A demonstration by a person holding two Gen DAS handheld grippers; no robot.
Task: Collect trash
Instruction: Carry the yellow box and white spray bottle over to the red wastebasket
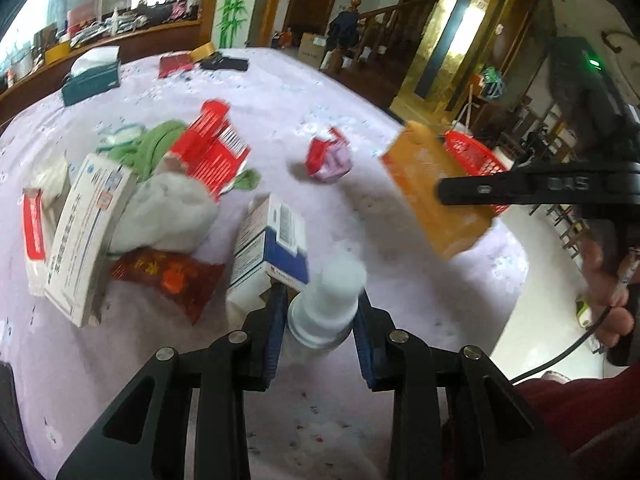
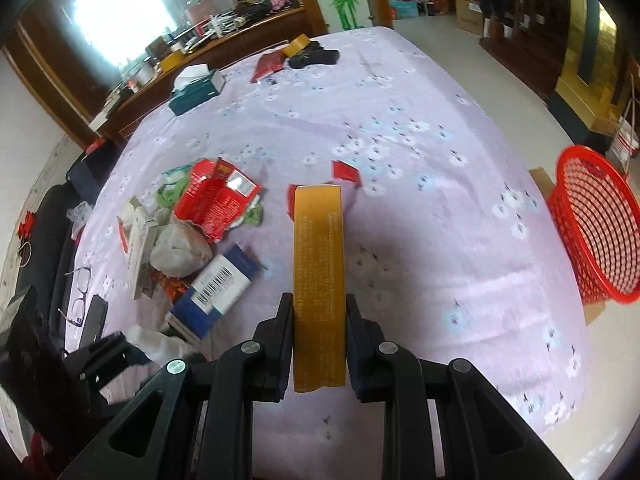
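Note:
My left gripper [image 1: 322, 304] is shut on a small white plastic bottle [image 1: 326, 304], just above the lilac flowered tablecloth [image 1: 360, 128]. My right gripper [image 2: 319, 308] is shut on a long orange box [image 2: 319, 280], held above the table; the box also shows in the left wrist view [image 1: 434, 188]. Trash lies in a heap at the left: a blue and white box [image 1: 276, 244], a torn red carton [image 1: 212, 148], a white carton [image 1: 86, 236], a dark red wrapper [image 1: 168, 278], a crumpled red and lilac wrapper [image 1: 330, 156]. A red mesh basket [image 2: 596, 232] stands off the table's right edge.
A teal tissue box [image 2: 196, 90], a red packet [image 2: 269, 64], a tape roll [image 2: 298, 45] and a black item [image 2: 314, 58] lie at the far end. Glasses [image 2: 78, 294] and a black phone [image 2: 94, 322] lie at the near left. A wooden sideboard runs behind.

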